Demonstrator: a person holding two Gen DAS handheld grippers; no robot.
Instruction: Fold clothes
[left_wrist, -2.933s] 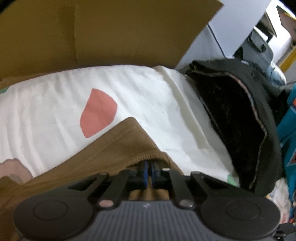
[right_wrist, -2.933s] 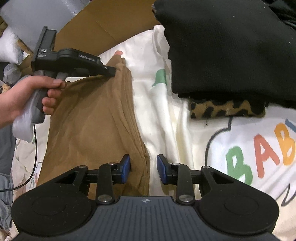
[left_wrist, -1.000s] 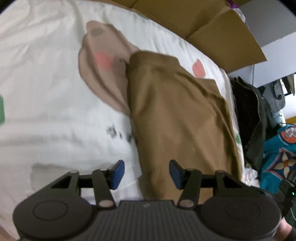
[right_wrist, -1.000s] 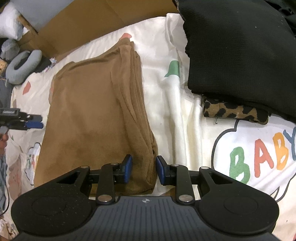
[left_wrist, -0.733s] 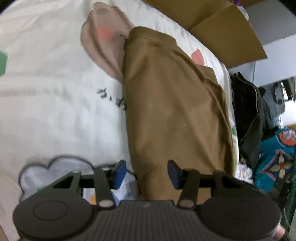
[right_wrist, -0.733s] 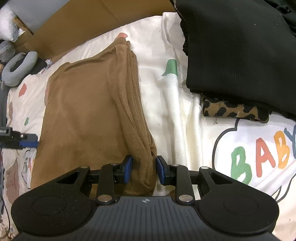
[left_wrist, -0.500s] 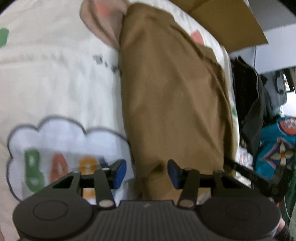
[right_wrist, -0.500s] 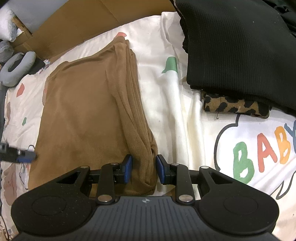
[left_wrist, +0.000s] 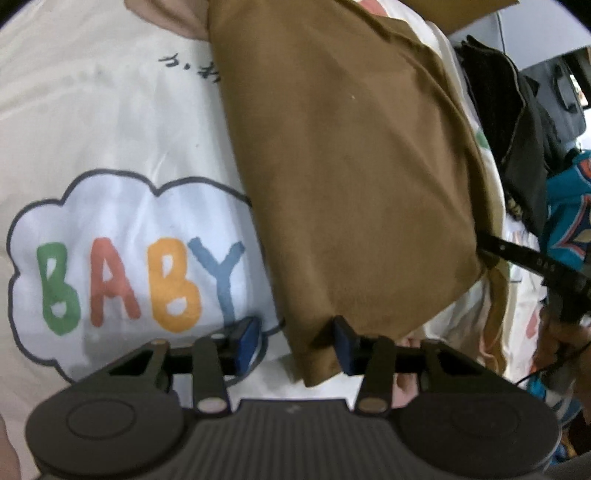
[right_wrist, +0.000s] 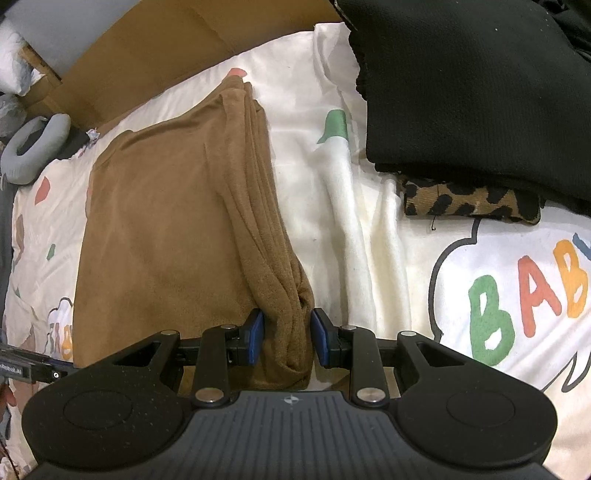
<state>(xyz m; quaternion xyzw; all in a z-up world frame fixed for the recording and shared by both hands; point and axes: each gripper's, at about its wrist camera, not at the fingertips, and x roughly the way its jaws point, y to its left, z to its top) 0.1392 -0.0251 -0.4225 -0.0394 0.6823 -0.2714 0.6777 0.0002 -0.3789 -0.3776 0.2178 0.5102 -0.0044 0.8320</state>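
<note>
Right tool (right_wrist: 287, 338) clamped on the near corner of the brown knit garment (right_wrist: 162, 236); left tool (left_wrist: 295, 341), jaws just closing, straddles the other corner unclamped. Garment folded lengthwise on the printed bedsheet (right_wrist: 332, 221); crosswise fold remains. Beyond: black folded clothes (right_wrist: 480, 81).

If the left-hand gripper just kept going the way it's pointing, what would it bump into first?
Most likely the near corner of the brown garment, which already sits between the left gripper fingers, with the printed sheet right under it. Its jaws have just been closing; depth is hard to judge.
</note>
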